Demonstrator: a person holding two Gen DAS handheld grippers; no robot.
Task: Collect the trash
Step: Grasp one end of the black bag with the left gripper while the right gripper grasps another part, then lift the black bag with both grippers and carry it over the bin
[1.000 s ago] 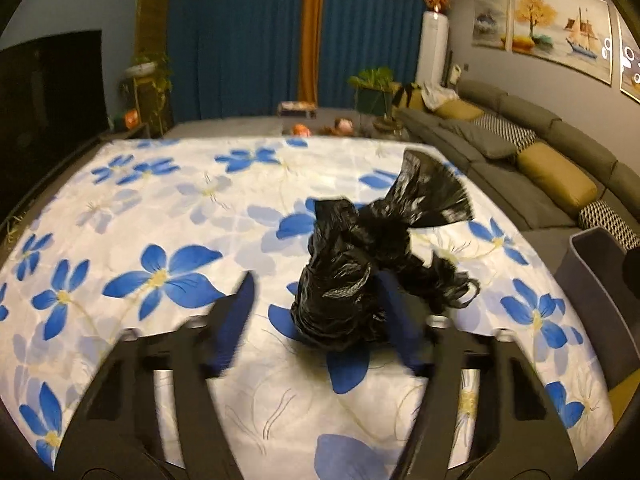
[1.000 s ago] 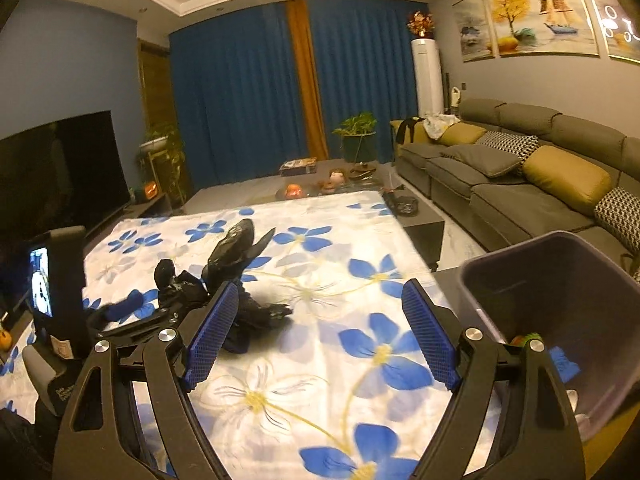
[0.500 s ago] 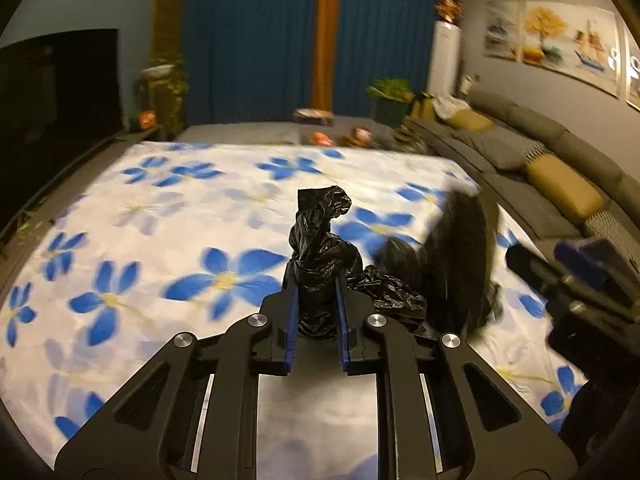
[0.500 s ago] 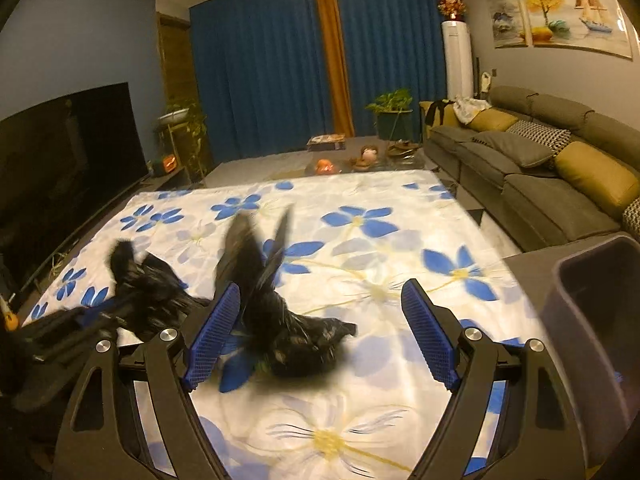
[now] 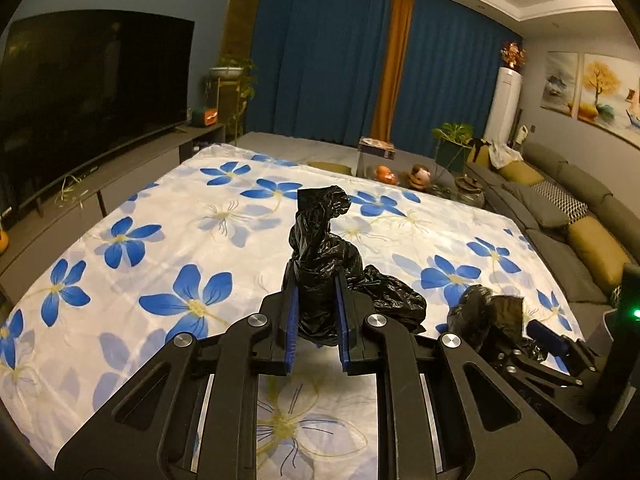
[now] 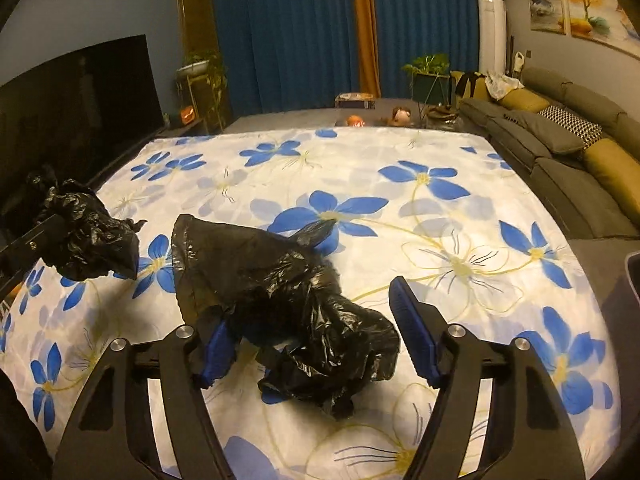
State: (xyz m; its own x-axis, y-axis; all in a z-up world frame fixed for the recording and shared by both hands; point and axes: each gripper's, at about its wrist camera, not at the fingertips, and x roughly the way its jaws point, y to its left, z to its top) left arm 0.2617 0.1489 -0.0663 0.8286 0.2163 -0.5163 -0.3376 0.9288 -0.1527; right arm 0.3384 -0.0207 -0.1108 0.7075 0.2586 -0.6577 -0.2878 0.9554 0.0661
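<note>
Two crumpled black plastic bags are in play on a white cloth with blue flowers [image 5: 192, 248]. My left gripper [image 5: 316, 320] is shut on the first black bag [image 5: 320, 240], which sticks up between the blue pads, clear of the cloth. In the right wrist view that bag [image 6: 92, 244] hangs at the left. The second black bag [image 6: 280, 280] lies on the cloth between the jaws of my right gripper [image 6: 308, 312], which are closing. Its left pad is against the plastic, while its right pad [image 6: 412, 328] stands just off it. The left wrist view shows this bag [image 5: 484, 312] low at the right.
A grey bin's rim [image 6: 634, 276] shows at the right edge. A grey sofa [image 6: 560, 160] with yellow cushions runs along the right, and a dark television [image 5: 92, 92] on a low cabinet along the left. Toys [image 6: 396, 114] and plants stand beyond the cloth's far edge.
My left gripper shut on one black bag, lifted it and carried it left. My right gripper came down around the other bag, and its jaws have narrowed.
</note>
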